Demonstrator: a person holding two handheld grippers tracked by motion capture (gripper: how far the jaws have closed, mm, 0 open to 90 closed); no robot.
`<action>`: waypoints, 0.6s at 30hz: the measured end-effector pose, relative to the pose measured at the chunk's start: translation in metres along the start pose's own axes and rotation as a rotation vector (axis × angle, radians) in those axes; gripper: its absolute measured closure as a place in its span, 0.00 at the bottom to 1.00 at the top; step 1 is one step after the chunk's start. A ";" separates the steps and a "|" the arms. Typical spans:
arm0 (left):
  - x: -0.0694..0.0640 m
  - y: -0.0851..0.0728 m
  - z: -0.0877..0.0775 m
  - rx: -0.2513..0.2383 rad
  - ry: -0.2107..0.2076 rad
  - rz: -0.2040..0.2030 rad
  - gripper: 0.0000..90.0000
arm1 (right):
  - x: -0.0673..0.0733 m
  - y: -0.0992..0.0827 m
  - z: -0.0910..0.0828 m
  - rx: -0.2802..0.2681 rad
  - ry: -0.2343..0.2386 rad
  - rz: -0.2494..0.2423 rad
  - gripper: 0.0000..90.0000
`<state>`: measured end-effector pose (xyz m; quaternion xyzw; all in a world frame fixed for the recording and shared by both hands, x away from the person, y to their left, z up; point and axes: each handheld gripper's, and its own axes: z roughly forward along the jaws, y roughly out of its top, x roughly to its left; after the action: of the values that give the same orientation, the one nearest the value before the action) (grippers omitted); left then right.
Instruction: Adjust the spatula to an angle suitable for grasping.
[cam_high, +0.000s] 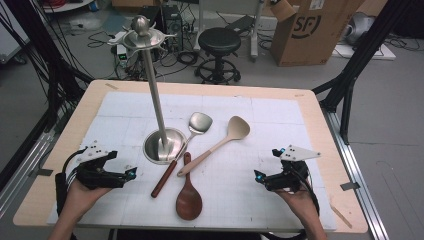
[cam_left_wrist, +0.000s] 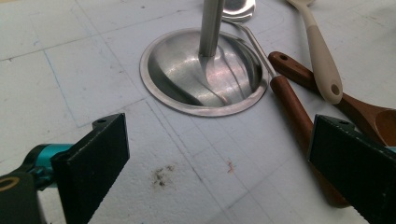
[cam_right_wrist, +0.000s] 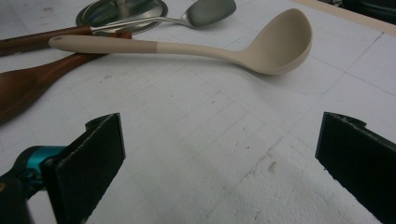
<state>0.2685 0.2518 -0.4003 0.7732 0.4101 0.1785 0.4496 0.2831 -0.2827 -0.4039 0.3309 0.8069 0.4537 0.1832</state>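
- The table (cam_high: 320, 125) is a pale wooden top with a white gridded mat (cam_high: 280, 125) laid over most of it.
- The rack (cam_high: 159, 112) stands left of centre on the mat: a round steel base, a tall upright pole and a hooked crown with a ball on top. No utensil hangs on it.
- The ladle (cam_high: 220, 142) is beige and lies slantwise, bowl up and to the right, handle end down beside the wooden spoon's handle. In the right gripper view it lies across the mat ahead of the jaws, well apart from them.
- The spatula (cam_high: 182, 147) has a steel blade and a brown wooden handle; its shaft lies over the rim of the rack's base.
- The spoon (cam_high: 188, 192) is dark wood, bowl nearest the person, handle pointing up toward the ladle's handle end.
- The left gripper (cam_high: 131, 173) rests low at the mat's left side, held in a hand, jaws spread wide with nothing between them, aimed at the rack base and the spatula handle.
- The right gripper (cam_high: 258, 176) sits at the right side, likewise spread and empty, pointing toward the ladle.
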 end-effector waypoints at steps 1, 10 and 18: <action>0.000 0.000 0.000 0.000 0.000 0.000 0.07 | 0.000 0.000 0.000 0.002 -0.001 -0.002 0.00; -0.001 0.001 0.001 0.005 -0.005 0.005 0.07 | 0.000 -0.001 0.000 0.004 0.000 0.000 0.00; -0.002 0.001 0.002 0.006 -0.008 0.004 0.07 | -0.001 -0.001 0.001 0.006 0.004 -0.004 0.00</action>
<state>0.2695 0.2491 -0.4001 0.7762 0.4069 0.1751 0.4487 0.2846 -0.2831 -0.4051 0.3290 0.8093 0.4517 0.1813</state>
